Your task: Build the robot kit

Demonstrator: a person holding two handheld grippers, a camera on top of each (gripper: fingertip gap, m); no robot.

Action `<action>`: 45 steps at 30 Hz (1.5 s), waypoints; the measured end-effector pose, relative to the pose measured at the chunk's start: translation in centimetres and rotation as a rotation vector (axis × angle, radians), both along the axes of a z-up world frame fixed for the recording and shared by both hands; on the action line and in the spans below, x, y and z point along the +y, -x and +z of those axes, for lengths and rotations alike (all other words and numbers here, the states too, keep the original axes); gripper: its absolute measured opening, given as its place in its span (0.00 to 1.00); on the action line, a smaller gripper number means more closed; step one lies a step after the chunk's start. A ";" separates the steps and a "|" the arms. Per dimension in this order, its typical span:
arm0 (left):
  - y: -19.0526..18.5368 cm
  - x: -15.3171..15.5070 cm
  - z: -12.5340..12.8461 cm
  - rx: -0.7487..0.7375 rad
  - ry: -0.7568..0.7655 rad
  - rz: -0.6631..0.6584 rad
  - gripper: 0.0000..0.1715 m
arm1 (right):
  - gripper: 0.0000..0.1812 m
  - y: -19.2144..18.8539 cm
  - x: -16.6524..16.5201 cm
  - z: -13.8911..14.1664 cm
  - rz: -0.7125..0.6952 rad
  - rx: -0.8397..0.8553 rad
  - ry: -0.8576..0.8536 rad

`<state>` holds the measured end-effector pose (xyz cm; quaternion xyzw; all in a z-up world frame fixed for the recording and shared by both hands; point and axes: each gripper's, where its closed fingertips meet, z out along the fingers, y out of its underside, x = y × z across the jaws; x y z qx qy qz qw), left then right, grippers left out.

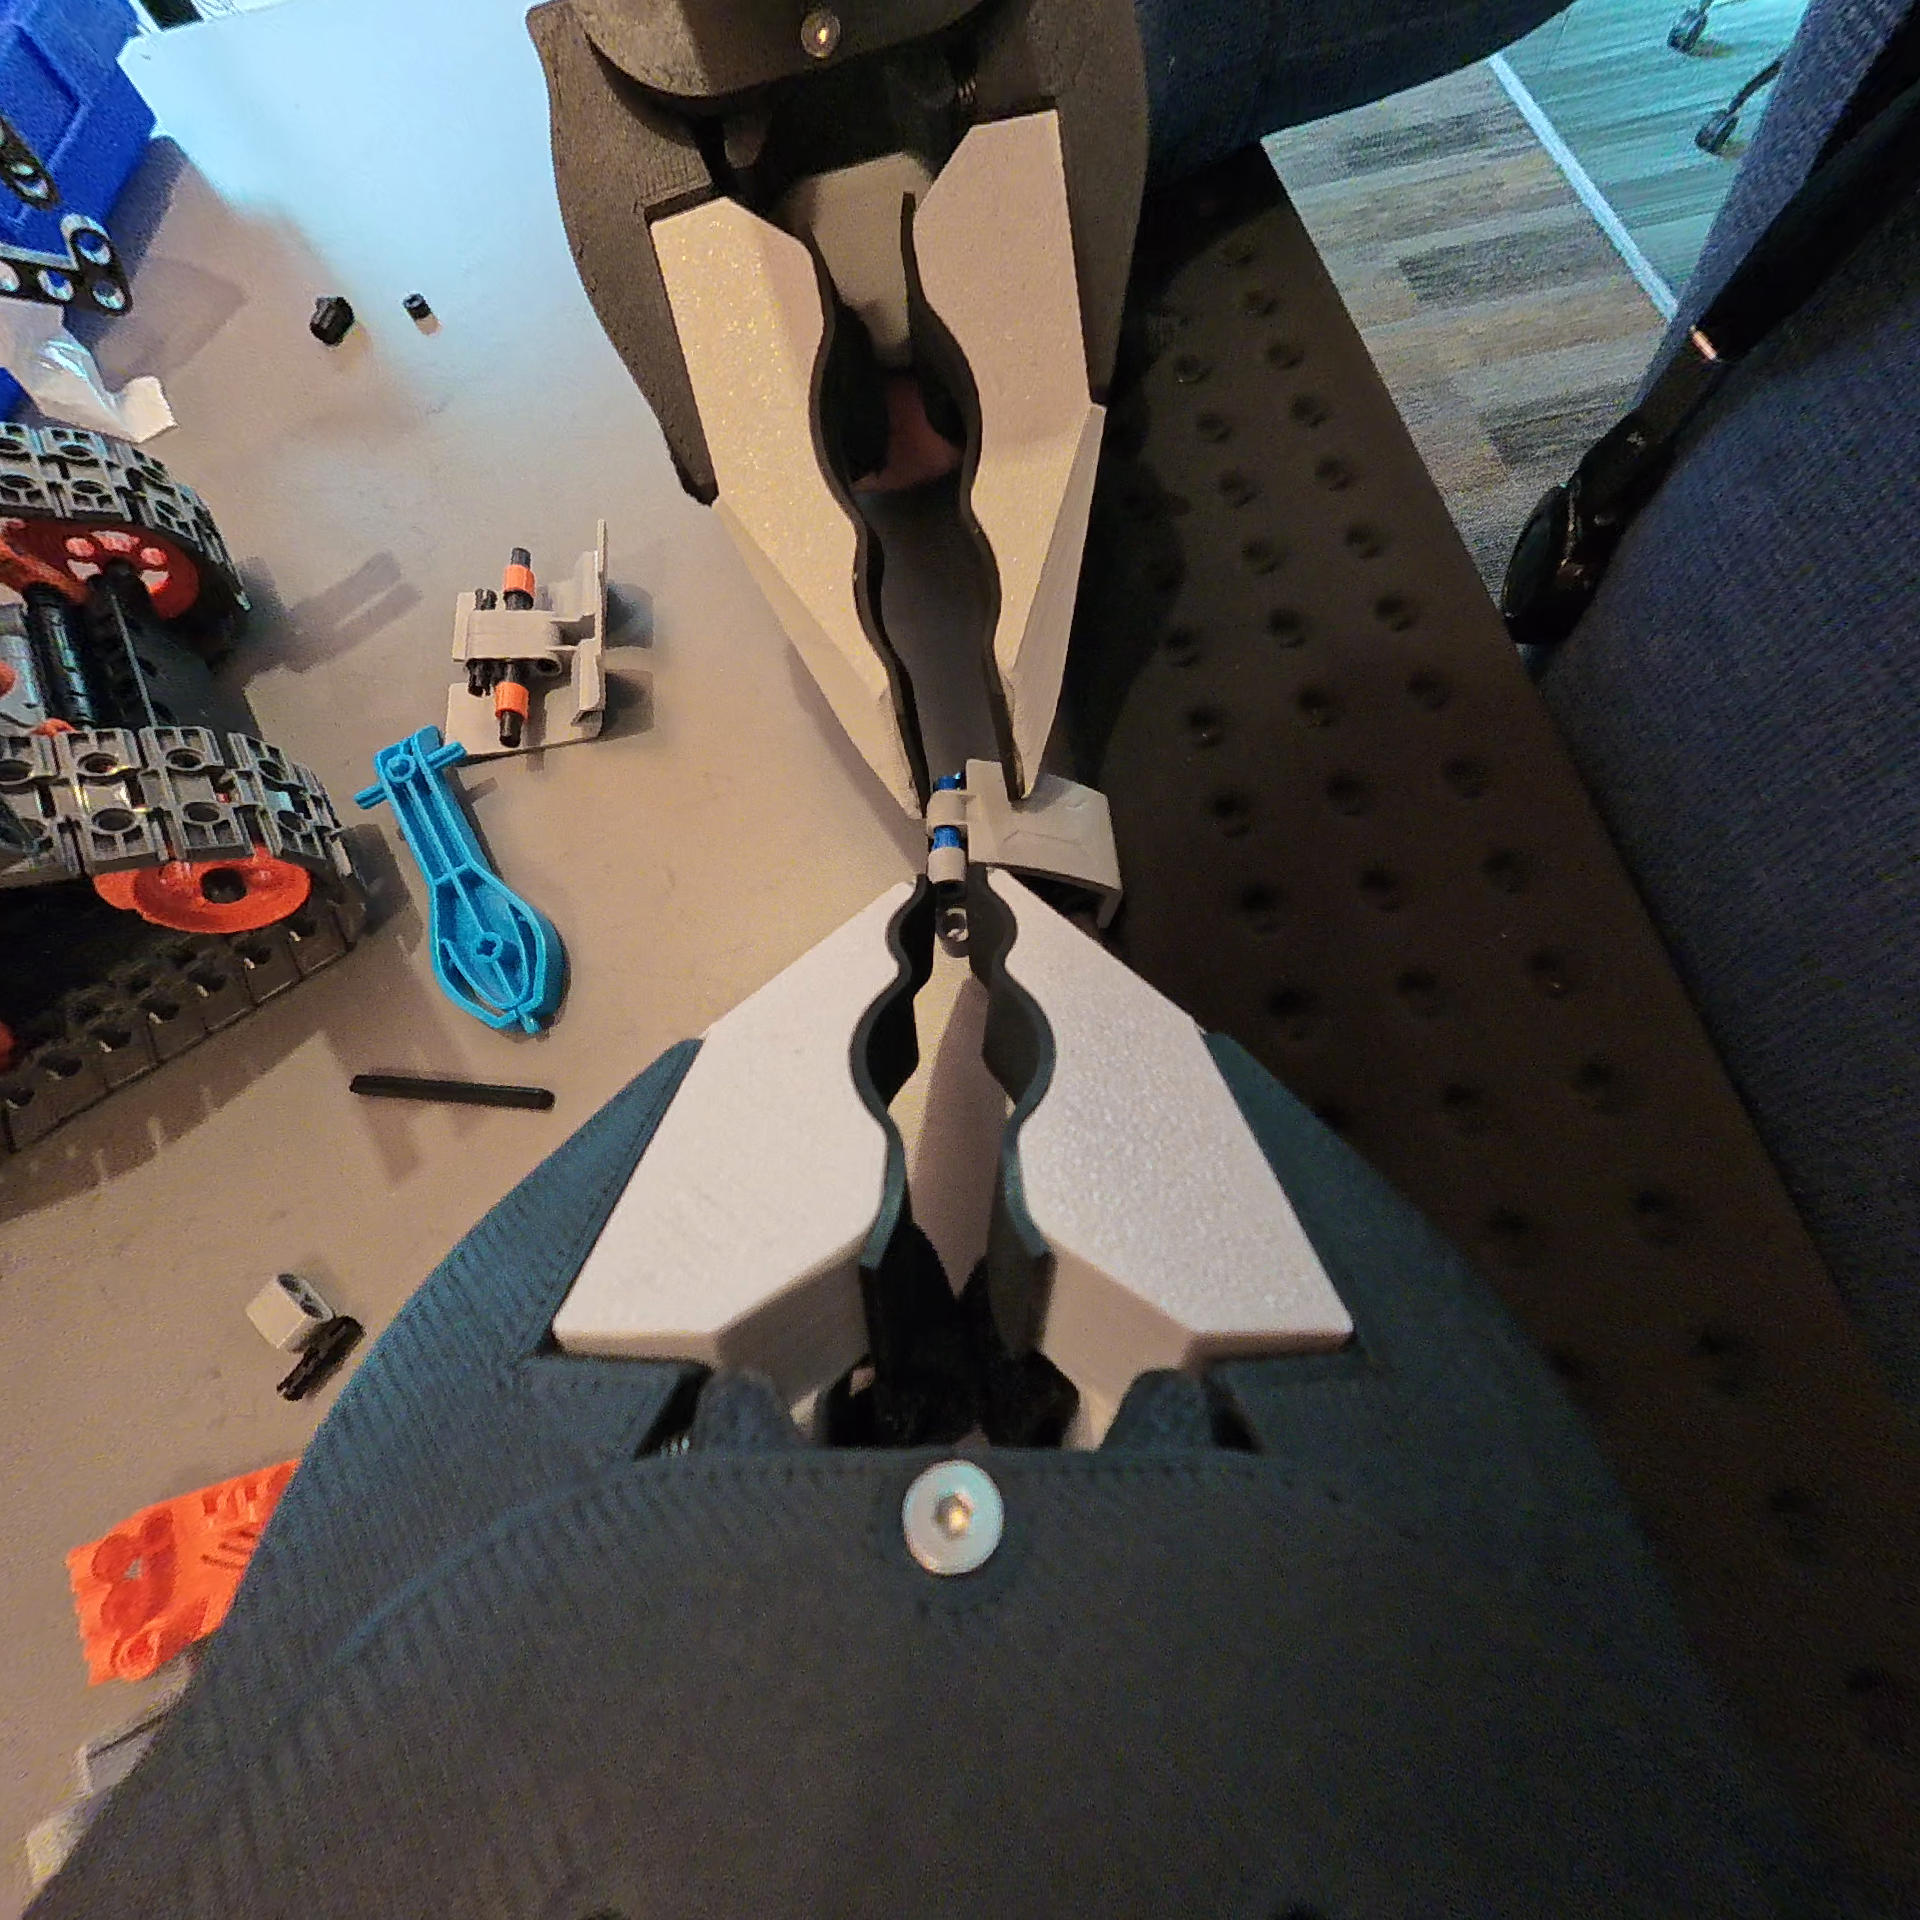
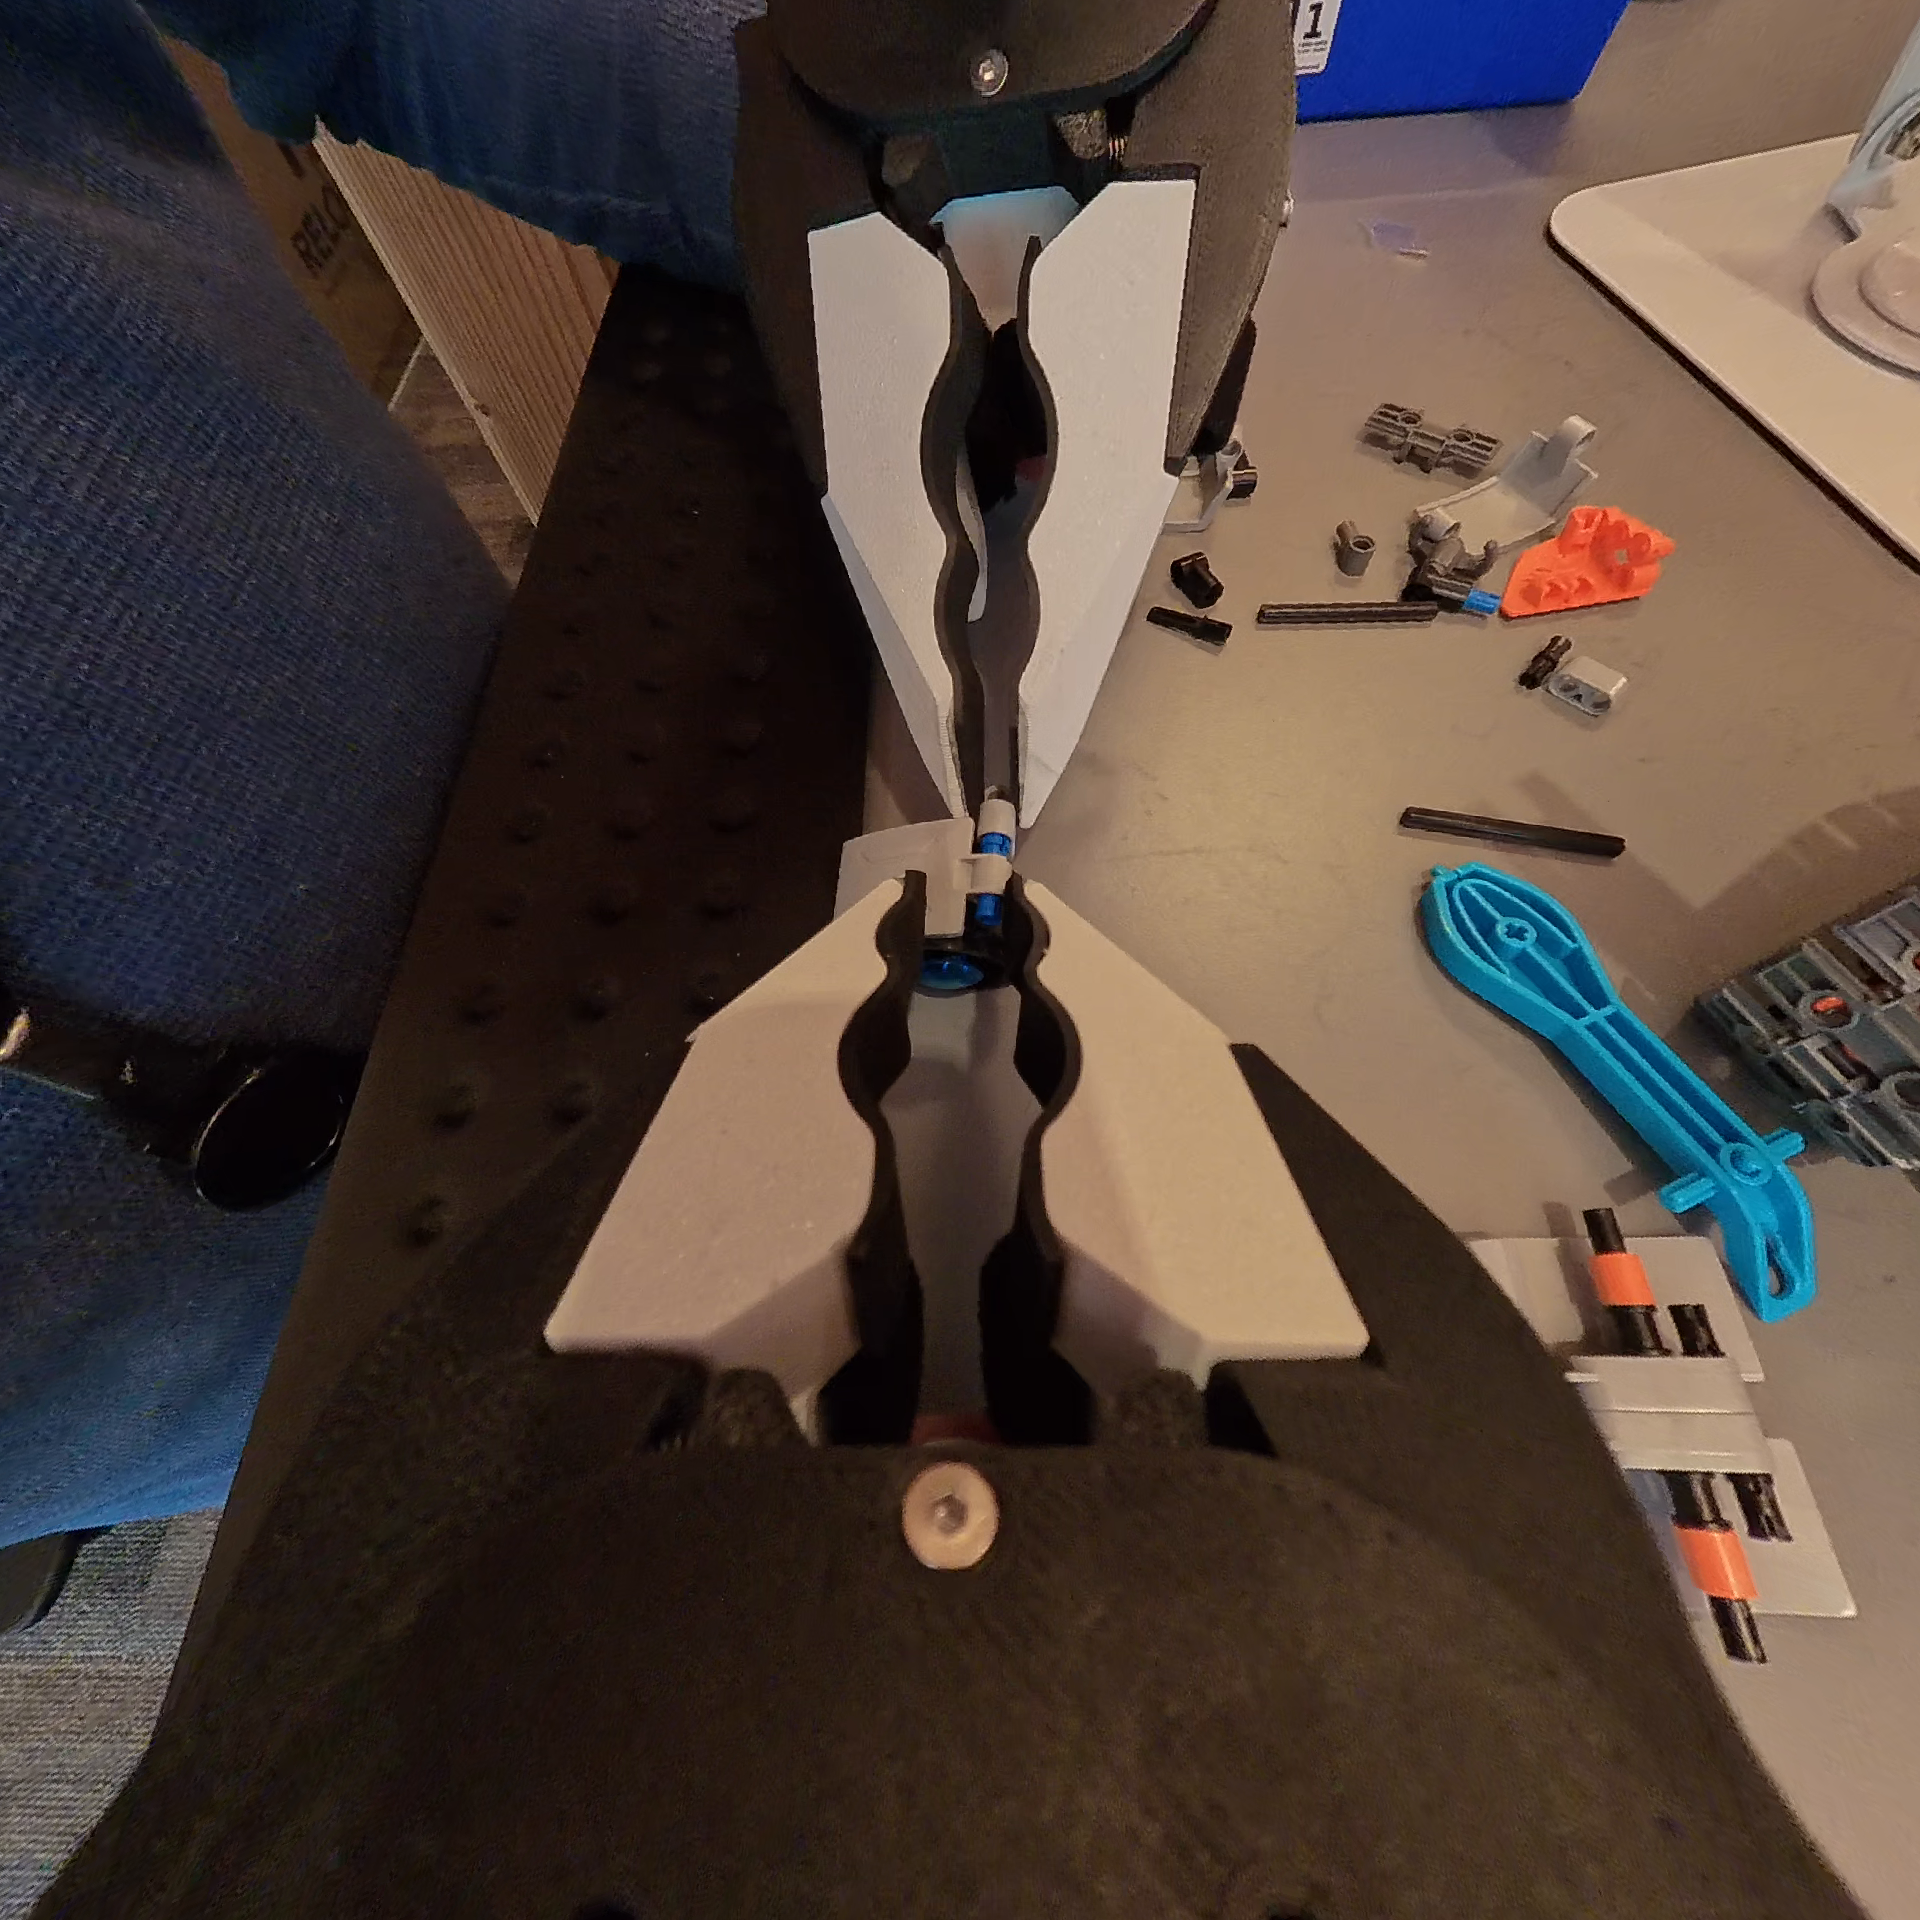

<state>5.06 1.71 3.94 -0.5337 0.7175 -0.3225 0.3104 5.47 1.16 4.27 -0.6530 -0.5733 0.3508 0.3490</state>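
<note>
We see left claw (image 1: pixel 951 914) pinched on a small grey connector (image 1: pixel 948 831) | right claw (image 2: pixel 961 925) clamped on grey panel piece (image 2: pixel 904 847), meeting tip to tip | blue tool (image 1: pixel 468 883) at 9 o'clock on table (image 1: pixel 416 187)

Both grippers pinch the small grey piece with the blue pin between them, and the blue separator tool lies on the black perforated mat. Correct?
Not quite. The blue separator tool lies on the grey table, not the black perforated mat; the left wrist view shows it. Both the left gripper and right gripper do pinch the small grey piece.
</note>
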 end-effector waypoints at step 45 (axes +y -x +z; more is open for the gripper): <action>-0.1 2.5 4.3 -0.238 0.196 0.112 0.02 | 0.18 -1.6 2.7 3.2 -0.148 0.143 -0.024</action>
